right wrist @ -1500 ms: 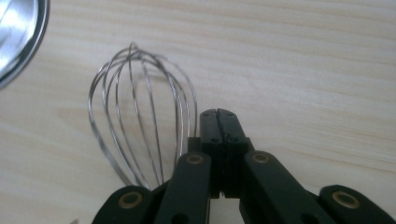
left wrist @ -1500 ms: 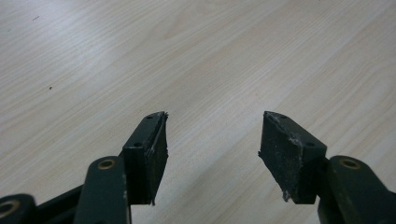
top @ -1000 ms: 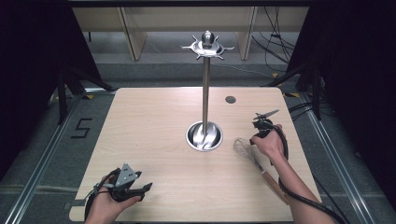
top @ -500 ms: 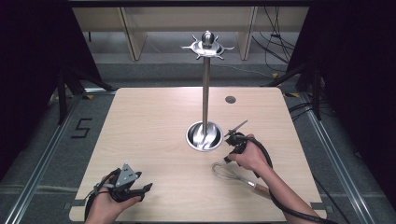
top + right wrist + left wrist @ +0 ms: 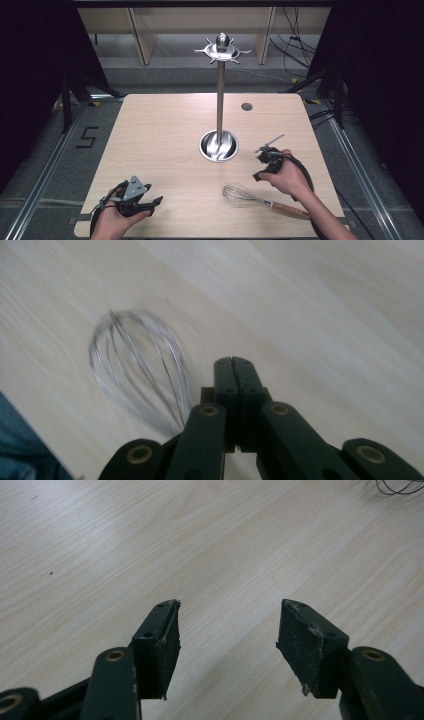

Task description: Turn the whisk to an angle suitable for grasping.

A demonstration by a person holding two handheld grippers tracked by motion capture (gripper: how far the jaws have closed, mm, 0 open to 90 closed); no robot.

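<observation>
The whisk (image 5: 260, 199) lies flat, wires toward the table's middle and handle toward its right edge, just below the empty, fully closed right claw (image 5: 263, 160), far nearer than the open left claw (image 5: 150, 204).

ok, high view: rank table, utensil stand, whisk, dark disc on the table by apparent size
1. Table
2. Utensil stand, though its top reaches toward the camera, which may inflate it
3. Whisk
4. Dark disc, clearly smallest
</observation>
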